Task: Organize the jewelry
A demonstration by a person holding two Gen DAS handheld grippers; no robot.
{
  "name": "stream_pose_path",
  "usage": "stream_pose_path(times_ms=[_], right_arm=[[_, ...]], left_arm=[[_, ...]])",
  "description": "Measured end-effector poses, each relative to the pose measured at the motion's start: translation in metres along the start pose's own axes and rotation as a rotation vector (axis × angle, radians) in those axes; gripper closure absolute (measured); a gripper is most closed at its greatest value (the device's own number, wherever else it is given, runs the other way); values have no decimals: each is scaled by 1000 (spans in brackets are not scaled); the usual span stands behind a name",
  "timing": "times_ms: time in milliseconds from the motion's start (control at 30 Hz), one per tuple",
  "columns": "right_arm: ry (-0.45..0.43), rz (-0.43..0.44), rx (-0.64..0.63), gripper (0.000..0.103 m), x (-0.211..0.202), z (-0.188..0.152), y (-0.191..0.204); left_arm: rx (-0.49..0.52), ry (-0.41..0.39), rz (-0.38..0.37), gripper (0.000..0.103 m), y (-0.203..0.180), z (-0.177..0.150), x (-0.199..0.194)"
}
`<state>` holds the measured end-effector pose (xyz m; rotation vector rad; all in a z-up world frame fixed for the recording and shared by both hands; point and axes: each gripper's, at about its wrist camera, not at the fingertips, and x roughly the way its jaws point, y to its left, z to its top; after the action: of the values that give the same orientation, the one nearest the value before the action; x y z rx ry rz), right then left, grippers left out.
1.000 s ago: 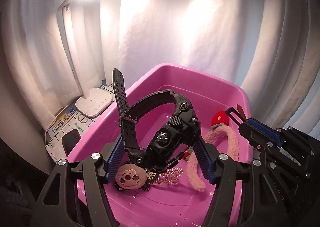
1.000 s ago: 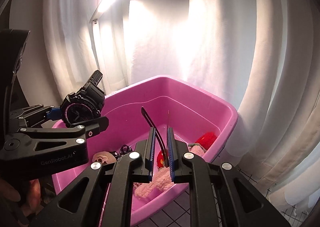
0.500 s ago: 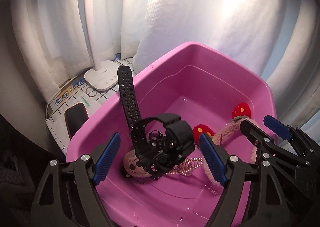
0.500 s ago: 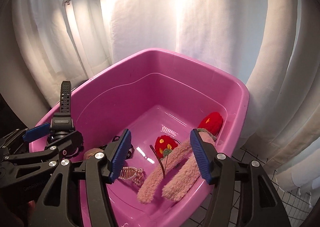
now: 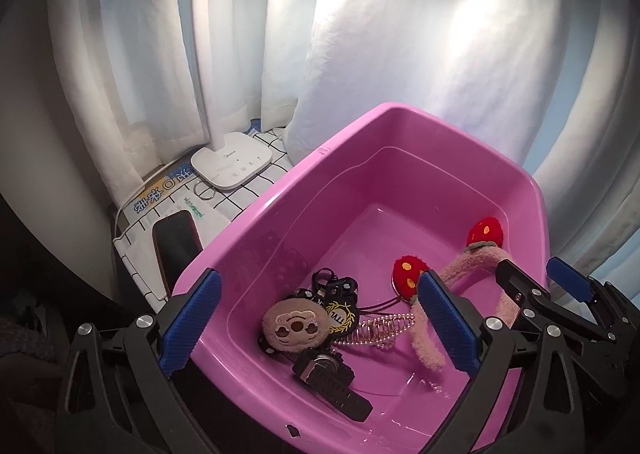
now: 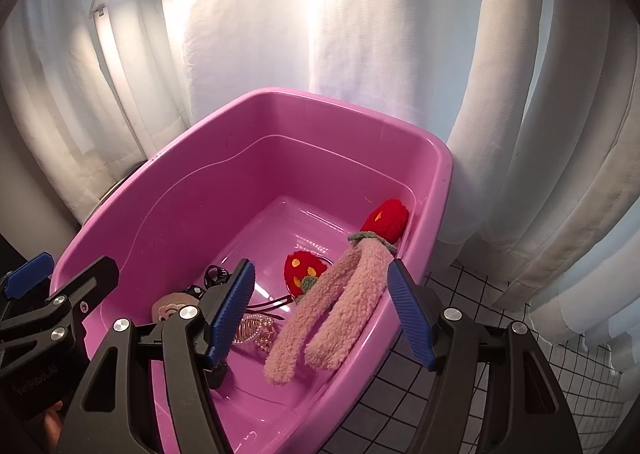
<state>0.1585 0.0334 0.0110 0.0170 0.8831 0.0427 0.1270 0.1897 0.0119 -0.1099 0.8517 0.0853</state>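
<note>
A pink plastic bin (image 5: pixel 400 118) (image 6: pixel 340 102) holds the jewelry. In it lie a black watch (image 5: pixel 330 378), a round plush bear charm (image 5: pixel 294 328), a black badge with gold print (image 5: pixel 340 316), a pearl hair clip (image 5: pixel 380 330) (image 6: pixel 252 328), a dark hairpin (image 6: pixel 268 304) and a fuzzy pink headband with red strawberries (image 5: pixel 468 274) (image 6: pixel 340 302). My left gripper (image 5: pixel 320 322) is open and empty above the bin's near edge. My right gripper (image 6: pixel 324 314) is open and empty above the headband.
A white desk lamp's base (image 5: pixel 232 164) stands left of the bin on a checked cloth (image 5: pixel 264 142), with a metal ring (image 5: pixel 204 190) and a dark phone (image 5: pixel 176 242) nearby. White curtains (image 6: pixel 360 14) hang close behind the bin. Checked cloth (image 6: pixel 480 354) lies right of it.
My left gripper opened and the black watch dropped into the bin. My right gripper opened and let go of the dark hairpin, which now lies in the bin.
</note>
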Motion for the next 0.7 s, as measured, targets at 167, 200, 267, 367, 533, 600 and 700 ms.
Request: stream_pose_path(times_ms=[167,200,267,367,533,600,700], right_arm=[[-1,-8,38,37,-10,-7,-10],[-1,-8,37,37,-12,-9,-12],[3,-12,39,37,-14,-13,-14],[9,-16,43,37,-17,-19,-18],[10,-27,44,37,-21,-26,-24],[9,-30,40,37,-23,-28,-25],[6,-33,41,37,-25,-30,-26]], left_arm=[[-17,8,17,6,-2,-5,-7],[-21,10,16,6,-3,-6,-8],[-23,17,15,6,-4,-8,-9],[-27,27,12,6,-6,-12,-11],[-14,25,31,6,-11,-15,-15],[-14,26,28,6,-12,-16,-16],[-12,28,32,6,-13,-17,-17]])
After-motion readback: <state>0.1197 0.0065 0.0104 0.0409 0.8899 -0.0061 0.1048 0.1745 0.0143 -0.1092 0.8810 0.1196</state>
